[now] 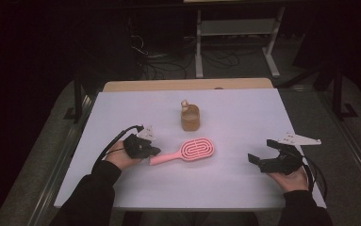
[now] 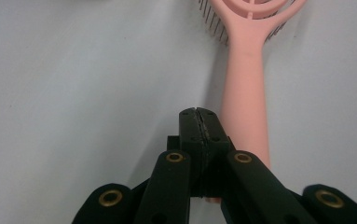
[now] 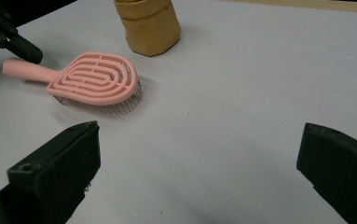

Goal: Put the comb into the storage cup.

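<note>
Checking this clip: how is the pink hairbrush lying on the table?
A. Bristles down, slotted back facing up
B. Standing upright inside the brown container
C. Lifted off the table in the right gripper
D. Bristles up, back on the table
A: in the right gripper view the pink hairbrush lies flat on the white table with its dark bristles underneath and its slotted back on top.
</note>
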Demonstrator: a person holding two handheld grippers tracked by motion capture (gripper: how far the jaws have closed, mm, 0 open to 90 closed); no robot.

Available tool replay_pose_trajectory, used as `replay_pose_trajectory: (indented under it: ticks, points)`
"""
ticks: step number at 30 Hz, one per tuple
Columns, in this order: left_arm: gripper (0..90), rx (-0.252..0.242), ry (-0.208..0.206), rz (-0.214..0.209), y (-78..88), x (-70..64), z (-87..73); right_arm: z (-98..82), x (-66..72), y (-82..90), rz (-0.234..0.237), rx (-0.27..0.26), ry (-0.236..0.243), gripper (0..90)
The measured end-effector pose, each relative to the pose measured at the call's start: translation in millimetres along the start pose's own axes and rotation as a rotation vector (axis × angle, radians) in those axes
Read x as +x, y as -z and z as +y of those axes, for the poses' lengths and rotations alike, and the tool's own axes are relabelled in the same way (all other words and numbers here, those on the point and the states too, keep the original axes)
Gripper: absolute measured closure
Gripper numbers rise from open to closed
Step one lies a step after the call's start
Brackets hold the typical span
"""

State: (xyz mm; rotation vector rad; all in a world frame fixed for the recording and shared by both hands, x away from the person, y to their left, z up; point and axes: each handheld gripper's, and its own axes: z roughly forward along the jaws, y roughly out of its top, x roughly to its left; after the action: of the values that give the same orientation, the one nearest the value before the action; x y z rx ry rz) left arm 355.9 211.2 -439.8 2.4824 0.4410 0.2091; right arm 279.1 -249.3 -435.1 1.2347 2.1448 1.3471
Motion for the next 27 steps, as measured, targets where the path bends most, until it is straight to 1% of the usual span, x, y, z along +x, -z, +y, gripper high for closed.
replay_pose_trajectory:
  ticks: [4, 8, 9, 11, 15, 18, 21, 27]
  points:
    - [89.7, 0.007, -0.004, -0.002, 7.8, 0.3, 0.9, -0.1, -0.2, 0.4, 0.0, -0.002, -0.001, 0.0]
    - [89.6, 0.018, -0.015, 0.006, 16.8, -0.1, 4.3, -0.1, -0.3, 0.2, 0.0, 0.0, -0.001, 0.0]
    - [89.3, 0.021, -0.011, 0.002, 18.8, -0.1, 5.5, -0.1, -0.1, 0.1, 0.0, 0.001, -0.001, 0.0]
    - [89.0, 0.03, -0.02, -0.002, 22.1, -0.2, 8.1, 0.0, 0.0, 0.0, -0.001, 0.0, 0.0, 0.0]
    - [89.0, 0.039, -0.034, -0.008, 26.2, -1.0, 13.3, -0.1, -0.2, 0.1, -0.001, 0.0, -0.001, 0.0]
    - [88.8, 0.038, -0.042, -0.013, 28.1, -0.5, 17.1, -0.2, -0.3, 0.2, -0.002, 0.0, -0.002, 0.0]
    - [88.8, 0.051, -0.052, -0.025, 29.9, 0.0, 21.6, -0.2, -0.3, 0.4, -0.002, -0.001, -0.002, 0.0]
    - [88.8, 0.067, -0.064, -0.034, 31.2, 1.0, 29.5, 0.0, -0.4, 0.6, -0.002, -0.003, -0.002, 0.0]
